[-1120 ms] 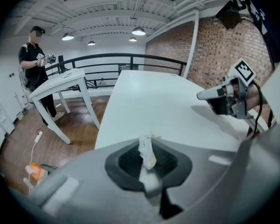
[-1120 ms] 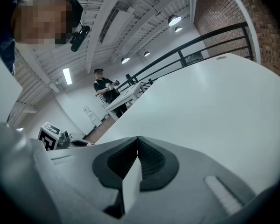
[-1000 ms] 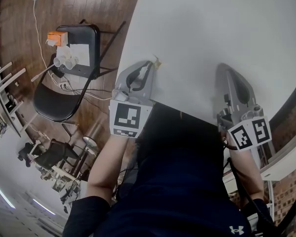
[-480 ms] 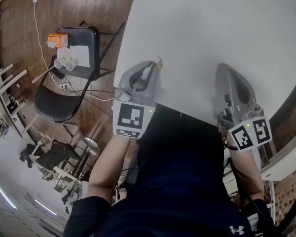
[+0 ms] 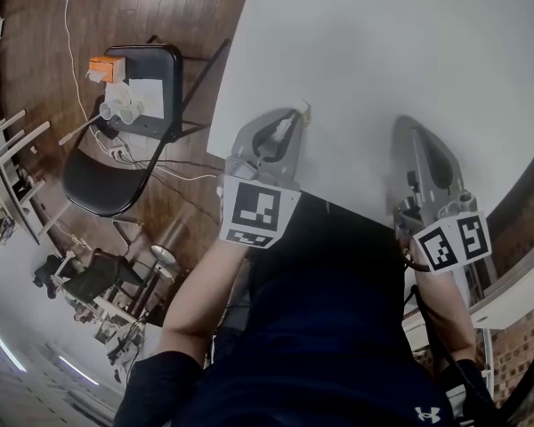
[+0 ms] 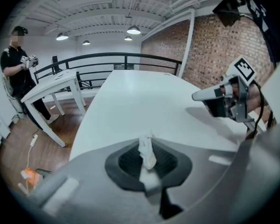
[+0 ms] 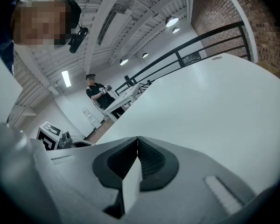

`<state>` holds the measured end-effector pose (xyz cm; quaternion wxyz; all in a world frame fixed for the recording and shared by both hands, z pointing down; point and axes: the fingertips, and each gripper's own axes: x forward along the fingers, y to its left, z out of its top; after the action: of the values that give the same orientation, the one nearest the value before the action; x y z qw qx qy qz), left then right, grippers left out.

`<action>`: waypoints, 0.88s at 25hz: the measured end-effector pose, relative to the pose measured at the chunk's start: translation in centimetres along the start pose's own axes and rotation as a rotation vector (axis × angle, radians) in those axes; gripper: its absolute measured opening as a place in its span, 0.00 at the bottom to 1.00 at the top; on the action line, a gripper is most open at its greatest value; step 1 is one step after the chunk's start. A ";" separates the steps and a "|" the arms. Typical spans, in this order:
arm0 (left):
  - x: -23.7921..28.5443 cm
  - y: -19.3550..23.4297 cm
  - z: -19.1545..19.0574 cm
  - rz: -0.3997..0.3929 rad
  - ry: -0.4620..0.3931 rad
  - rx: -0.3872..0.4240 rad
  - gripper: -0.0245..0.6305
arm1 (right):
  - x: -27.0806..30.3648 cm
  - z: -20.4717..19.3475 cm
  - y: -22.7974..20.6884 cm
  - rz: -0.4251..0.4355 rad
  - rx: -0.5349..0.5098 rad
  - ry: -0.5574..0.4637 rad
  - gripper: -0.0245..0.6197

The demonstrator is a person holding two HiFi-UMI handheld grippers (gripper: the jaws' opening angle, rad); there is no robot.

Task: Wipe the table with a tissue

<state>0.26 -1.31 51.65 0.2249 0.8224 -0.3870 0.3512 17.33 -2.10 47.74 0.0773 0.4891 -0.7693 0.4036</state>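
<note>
The white table (image 5: 400, 52) fills the upper right of the head view. My left gripper (image 5: 295, 114) hangs over the table's near left edge, shut on a small scrap of white tissue (image 5: 300, 108). In the left gripper view the tissue (image 6: 146, 152) sticks up, pinched between the closed jaws of the left gripper (image 6: 147, 158). My right gripper (image 5: 408, 124) rests over the table at the near right, jaws closed with nothing between them; the right gripper (image 7: 137, 141) shows its jaws meeting over the bare white table (image 7: 210, 101).
A black folding chair (image 5: 129, 123) stands on the wooden floor left of the table, with an orange box (image 5: 105, 68) and white items on it. Another white table (image 6: 51, 85) and a person (image 6: 18, 73) stand far off. A brick wall (image 6: 214, 45) runs at the right.
My left gripper has moved right and slightly farther over the table with the tissue in it. The right gripper has stayed in place.
</note>
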 end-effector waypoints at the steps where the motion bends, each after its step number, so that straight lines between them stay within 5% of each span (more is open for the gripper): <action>1: 0.1 -0.2 0.1 -0.002 0.000 0.003 0.07 | 0.1 0.0 0.0 0.001 -0.001 0.002 0.05; 11: 2.1 -4.8 1.4 -0.086 0.021 0.089 0.07 | -0.2 -0.1 0.4 0.000 -0.020 0.008 0.05; 22: -0.8 -4.4 2.8 -0.113 -0.047 0.014 0.07 | -0.8 1.5 1.2 -0.030 -0.032 -0.020 0.05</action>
<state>4.54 -0.07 48.85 0.2294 0.8527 -0.3424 0.3210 17.19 -2.31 45.67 0.0835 0.5031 -0.7692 0.3851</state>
